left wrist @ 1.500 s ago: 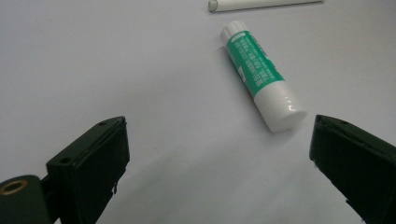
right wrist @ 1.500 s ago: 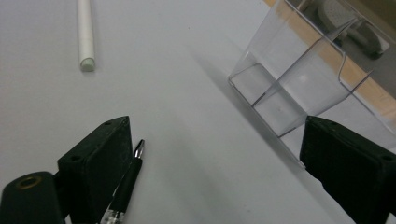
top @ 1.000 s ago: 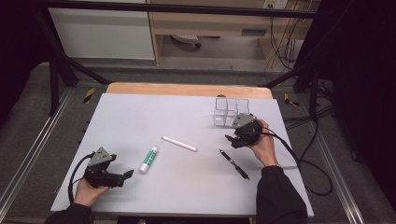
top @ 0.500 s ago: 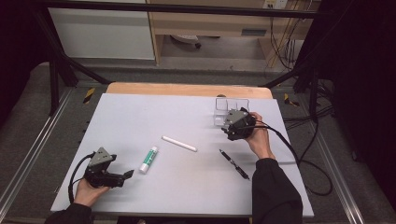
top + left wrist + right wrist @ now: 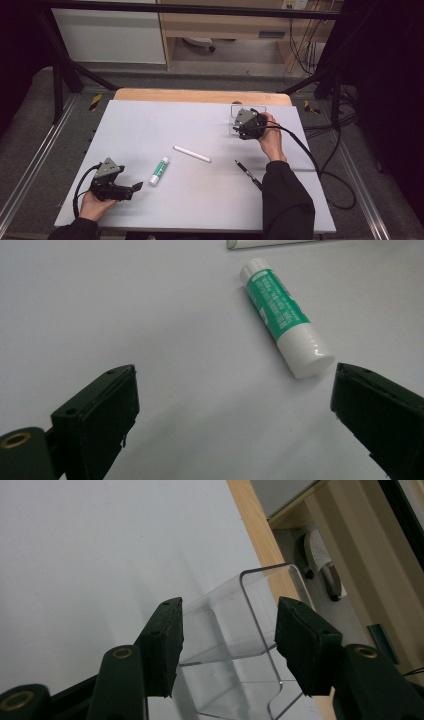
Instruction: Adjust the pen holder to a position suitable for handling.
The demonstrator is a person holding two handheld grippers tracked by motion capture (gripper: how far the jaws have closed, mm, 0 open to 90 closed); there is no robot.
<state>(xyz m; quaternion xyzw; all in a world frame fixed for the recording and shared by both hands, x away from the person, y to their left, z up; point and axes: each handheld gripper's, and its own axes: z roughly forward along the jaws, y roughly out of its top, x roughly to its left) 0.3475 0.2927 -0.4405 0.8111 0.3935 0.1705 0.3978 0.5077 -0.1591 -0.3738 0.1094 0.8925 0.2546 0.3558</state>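
The big white table [image 5: 150,125] holds everything. At its far right side stands a clear plastic box [image 5: 235,645]. The right gripper [image 5: 227,645] has its jaws around one wall of the box. They have just been closing, but gaps show, so it is not gripped yet. The box looks empty, so the work seems only started. A white stick [image 5: 192,153], a glue stick [image 5: 285,322] and a pen [image 5: 248,175] lie on the table. The left gripper [image 5: 235,410] waits wide open near the glue stick. Its view shows the green label up close.
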